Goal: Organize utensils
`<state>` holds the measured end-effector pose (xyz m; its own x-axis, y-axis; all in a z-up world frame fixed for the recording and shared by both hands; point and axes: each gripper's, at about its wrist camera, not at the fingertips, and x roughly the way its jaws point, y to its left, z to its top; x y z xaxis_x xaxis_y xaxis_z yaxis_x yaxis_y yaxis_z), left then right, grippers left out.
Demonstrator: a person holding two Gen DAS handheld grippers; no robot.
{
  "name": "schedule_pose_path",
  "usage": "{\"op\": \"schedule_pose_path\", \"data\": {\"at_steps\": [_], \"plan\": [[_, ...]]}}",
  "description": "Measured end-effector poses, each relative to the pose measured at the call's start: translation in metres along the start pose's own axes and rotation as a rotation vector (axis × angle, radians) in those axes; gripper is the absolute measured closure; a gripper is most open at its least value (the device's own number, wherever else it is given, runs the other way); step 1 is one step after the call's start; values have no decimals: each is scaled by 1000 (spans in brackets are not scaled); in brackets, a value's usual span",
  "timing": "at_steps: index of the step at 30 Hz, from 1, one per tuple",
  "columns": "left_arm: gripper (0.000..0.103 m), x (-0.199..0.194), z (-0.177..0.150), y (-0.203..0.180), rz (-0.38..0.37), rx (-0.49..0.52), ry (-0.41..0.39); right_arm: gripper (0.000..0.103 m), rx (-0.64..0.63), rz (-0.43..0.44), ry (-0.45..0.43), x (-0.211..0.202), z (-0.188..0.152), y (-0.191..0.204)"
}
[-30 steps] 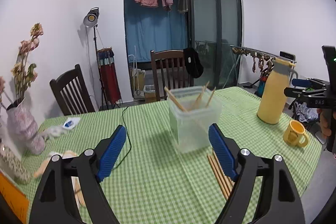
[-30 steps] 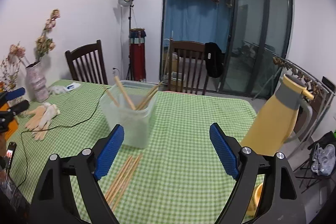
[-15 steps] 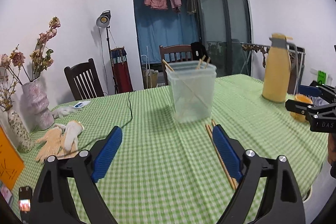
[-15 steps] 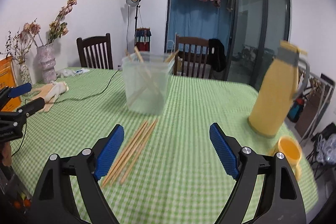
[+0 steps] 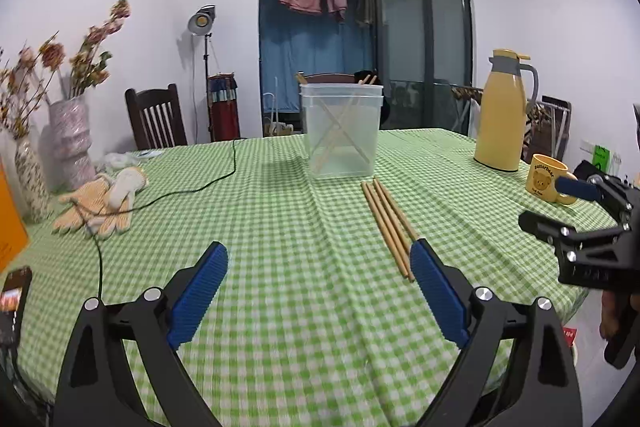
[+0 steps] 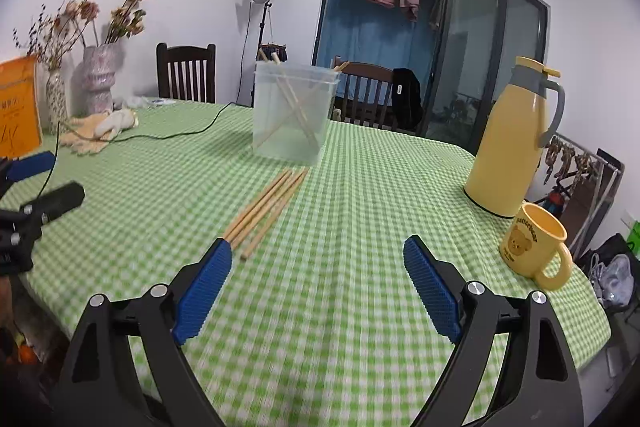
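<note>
Both grippers, left and right, hover wide apart and empty. Loose chopsticks lie beside the tub holding others. The mug seems to read "Butterbear".

Both wrist views look low across the table at the container.

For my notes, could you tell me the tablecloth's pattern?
Green-and-white check tablecloth, clearest in the right wrist view.
</note>
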<state>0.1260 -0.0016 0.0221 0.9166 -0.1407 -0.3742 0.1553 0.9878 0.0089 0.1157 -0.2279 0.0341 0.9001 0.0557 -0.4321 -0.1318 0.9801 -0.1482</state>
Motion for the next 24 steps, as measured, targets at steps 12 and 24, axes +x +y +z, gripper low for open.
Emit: {"op": "schedule_pose_path", "data": {"at_steps": [12,24], "plan": [[12,31,6,5,18,45,63,19,33,29,94,26,-14,11],[12,101,19,-8,-72,78,234,54,19,121,300,102,5,24]]}}
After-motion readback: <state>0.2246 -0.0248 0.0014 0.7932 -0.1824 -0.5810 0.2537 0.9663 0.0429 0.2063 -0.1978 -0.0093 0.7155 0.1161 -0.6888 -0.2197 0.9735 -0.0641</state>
